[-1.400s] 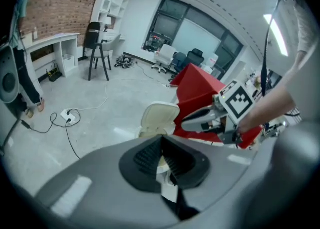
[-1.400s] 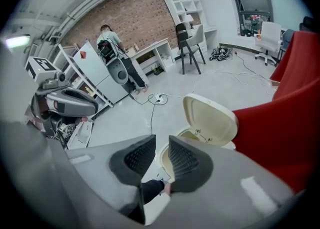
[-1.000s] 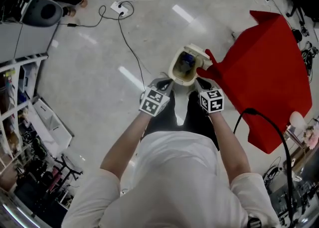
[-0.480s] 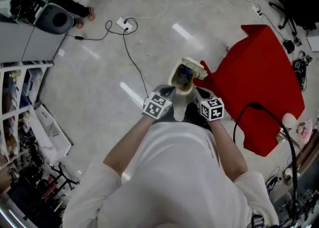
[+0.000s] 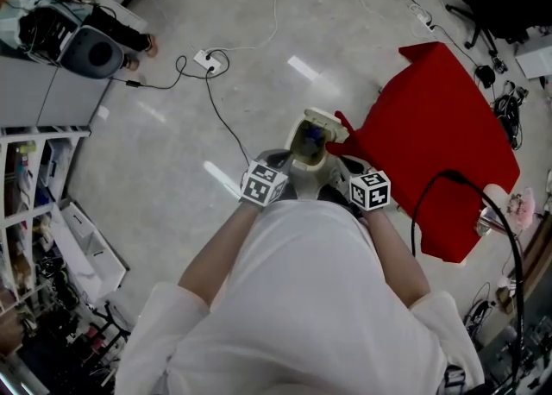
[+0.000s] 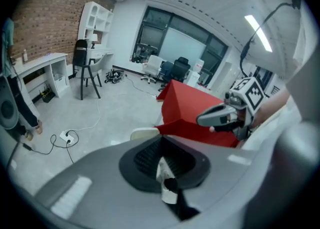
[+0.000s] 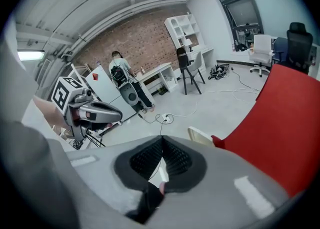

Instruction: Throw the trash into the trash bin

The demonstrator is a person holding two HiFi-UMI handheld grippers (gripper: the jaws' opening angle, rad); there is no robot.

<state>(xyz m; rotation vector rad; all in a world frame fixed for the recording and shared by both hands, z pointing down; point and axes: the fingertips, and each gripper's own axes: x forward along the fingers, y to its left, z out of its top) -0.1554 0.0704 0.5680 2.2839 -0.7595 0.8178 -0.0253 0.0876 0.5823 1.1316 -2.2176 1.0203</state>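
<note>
Trash bin: small, cream-coloured, upright on the floor. Lid flipped open on the far side. Blue trash lies inside with something dark, too small to identify. Bin stands just beside the near corner of the red cloth. Both gripper views show only its cream rim.

No word, number or brand name can be read anywhere. The only sign-like marks are black-and-white square patterns, which are codes rather than letters. They stand on the marker cube of the left gripper, just left of the trash bin, and on the marker cube of the right gripper, just right of the bin. The bin itself shows no label, and any print on the shelves far left of it is too small to make out.
</note>
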